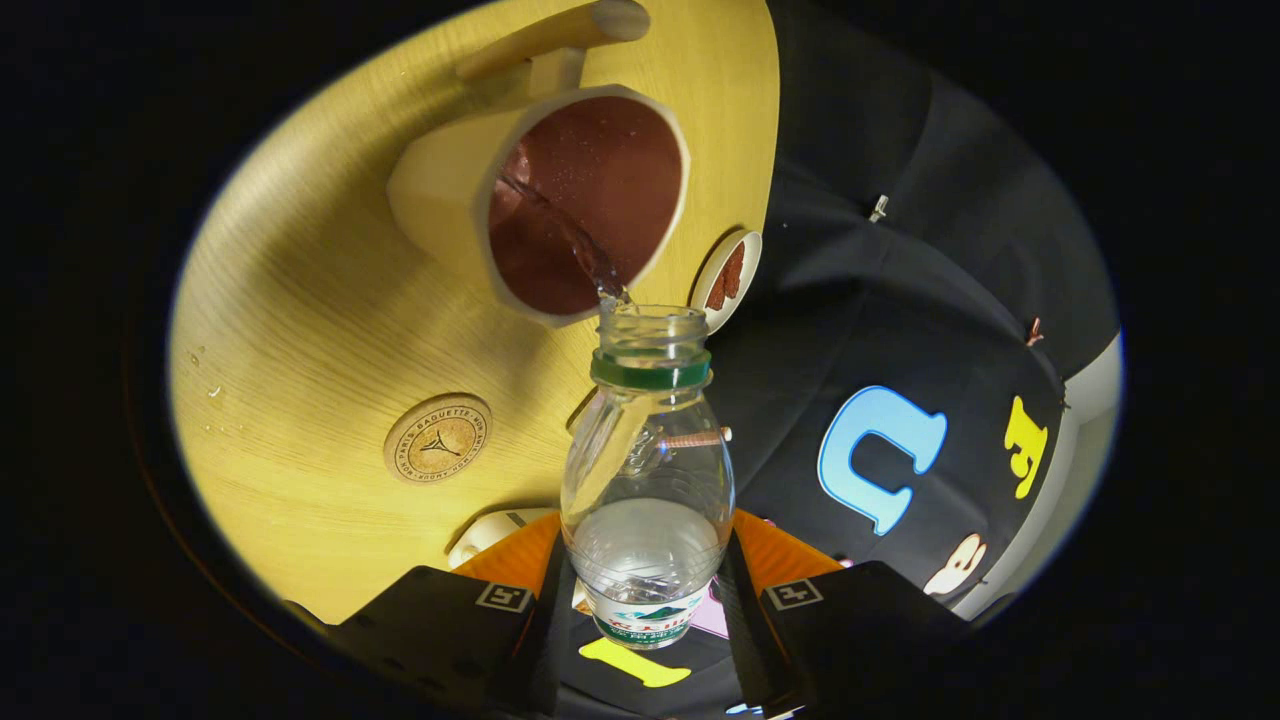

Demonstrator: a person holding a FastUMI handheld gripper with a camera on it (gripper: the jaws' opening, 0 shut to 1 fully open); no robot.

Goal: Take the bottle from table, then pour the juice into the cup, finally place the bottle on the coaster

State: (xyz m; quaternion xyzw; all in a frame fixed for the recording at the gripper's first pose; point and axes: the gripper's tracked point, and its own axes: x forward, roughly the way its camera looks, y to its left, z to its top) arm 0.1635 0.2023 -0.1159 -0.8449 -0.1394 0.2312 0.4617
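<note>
A clear plastic bottle [648,470] with a green neck ring and no cap is held between my fingers, tipped forward toward the cup. My gripper [645,600] is shut on the bottle's lower body. A thin stream of clear liquid runs from the bottle's mouth into the cream cup [560,200], whose inside is dark red-brown. The cup stands on the wooden table [300,330] just beyond the bottle's mouth, its handle pointing away. A round wooden coaster [438,437] with a printed ring lies flat on the table, nearer the fingers than the cup and to the bottle's left.
A small white dish [728,278] with something brown in it sits at the table's edge beside the cup. A pale object [490,532] lies on the table close to the left finger. The table's edge runs past the bottle, with the booth's black cloth wall beyond it.
</note>
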